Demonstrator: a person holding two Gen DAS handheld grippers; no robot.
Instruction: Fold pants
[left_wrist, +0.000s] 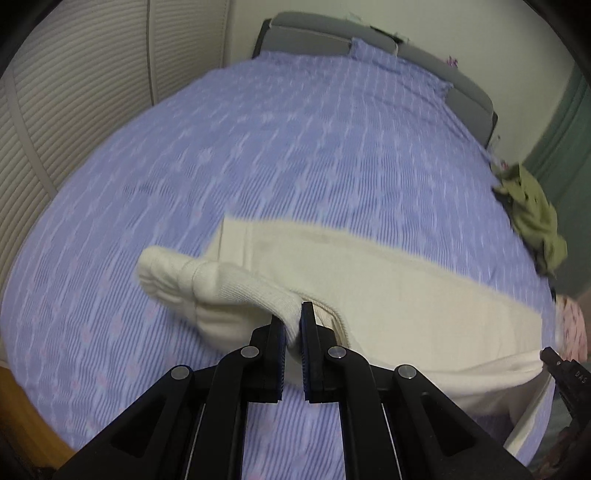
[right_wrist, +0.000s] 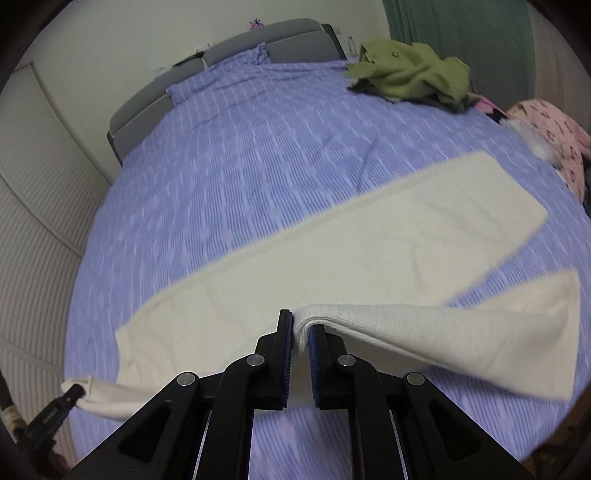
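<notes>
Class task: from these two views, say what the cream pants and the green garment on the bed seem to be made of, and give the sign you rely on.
Cream pants: probably a soft knit, matte; fine ribbing shows where the right gripper pinches them, and they drape limply.
Green garment: seemingly a thicker matte fabric, perhaps knit or fleece; it lies in bulky rumpled folds. Blur leaves the weave open.

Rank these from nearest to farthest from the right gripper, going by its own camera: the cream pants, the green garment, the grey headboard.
1. The cream pants: clamped in the right gripper, spread just ahead on the bed.
2. The green garment: far across the bed, upper right.
3. The grey headboard: at the bed's far end, upper left, seemingly slightly beyond the garment.
</notes>
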